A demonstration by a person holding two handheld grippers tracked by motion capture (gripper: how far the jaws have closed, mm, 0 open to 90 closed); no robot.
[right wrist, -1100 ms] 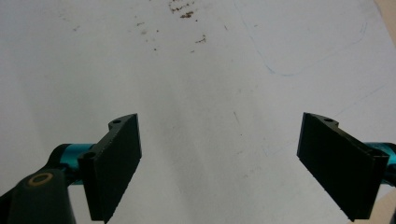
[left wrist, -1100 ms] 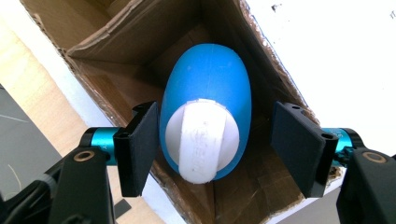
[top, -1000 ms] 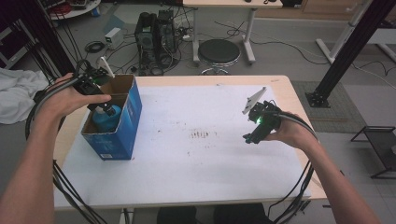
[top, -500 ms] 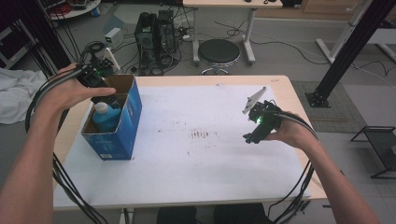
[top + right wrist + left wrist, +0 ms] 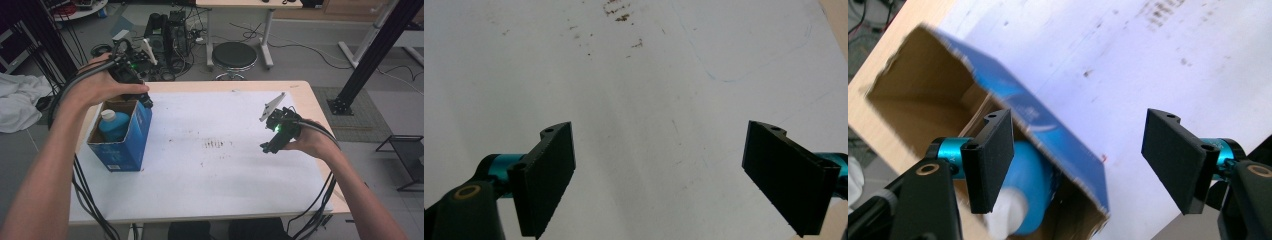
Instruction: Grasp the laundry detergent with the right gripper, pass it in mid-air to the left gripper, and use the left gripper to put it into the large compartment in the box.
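I take the open-topped blue cardboard box [image 5: 122,137] near the table's left edge as my landmark. The light-blue plastic bottle with a white cap [image 5: 113,125] stands inside it, close to upright, its long axis running up out of the opening with the cap topmost. My left gripper [image 5: 134,86] hangs above the box's far rim, its jaws having just been opening; in the left gripper view they stand spread with nothing between the pads [image 5: 993,160], and the bottle sits below and behind the left-hand pad, partly covered by it, while the box's blue wall cuts across the gap. So the bottle lies down and slightly toward me from those fingers, free of any grip. My right gripper [image 5: 272,142] is well to the right of the box over the white table sheet [image 5: 225,175], jaws spread wide and holding nothing, as the right gripper view shows against bare, lightly stained sheet. The left hand is by far the nearer to the bottle. I judge the placing into the box done, and any further handling of the bottle would fall to the left side, coming straight down along its axis.
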